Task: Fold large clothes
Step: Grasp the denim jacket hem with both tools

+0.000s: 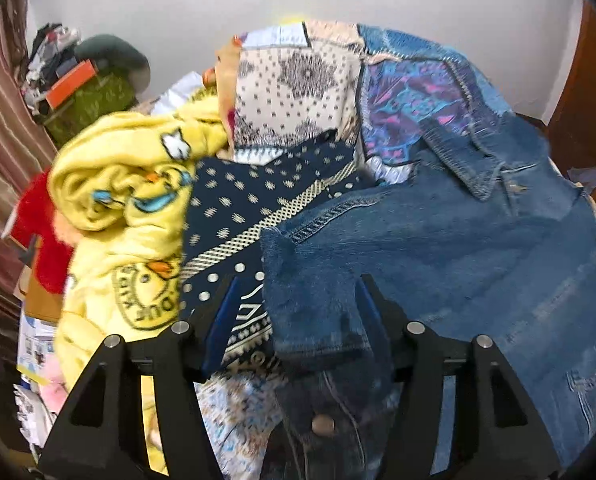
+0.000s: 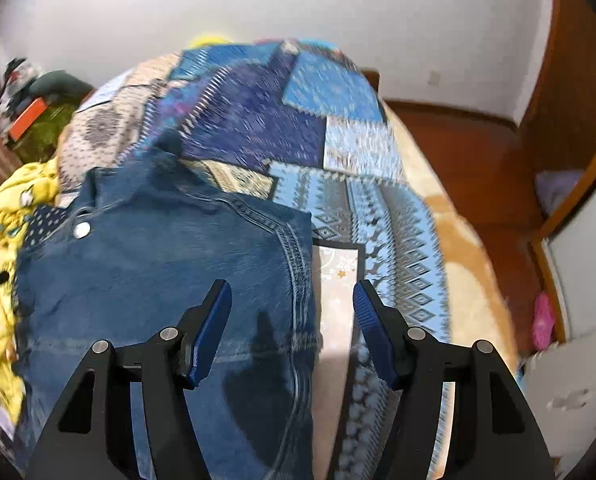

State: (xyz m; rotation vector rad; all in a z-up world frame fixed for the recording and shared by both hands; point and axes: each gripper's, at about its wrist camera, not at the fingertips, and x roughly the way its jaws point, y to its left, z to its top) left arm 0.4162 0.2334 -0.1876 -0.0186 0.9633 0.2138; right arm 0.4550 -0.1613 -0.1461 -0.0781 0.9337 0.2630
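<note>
Letting go after a fold: left gripper (image 1: 298, 308) and right gripper (image 2: 291, 312) spread, empty, above jacket (image 2: 157, 272). Next, regrasp hem.

Blue denim jacket (image 1: 458, 240) is laid flat on a patchwork-print bed cover, collar pointed toward far wall, silver snap button seen nr the collar. One sleeve is folded across the body, cuff toward the near edge. Contrast stitching is seen along shoulder seam. A second brass-coloured button is visible at near hem.
</note>
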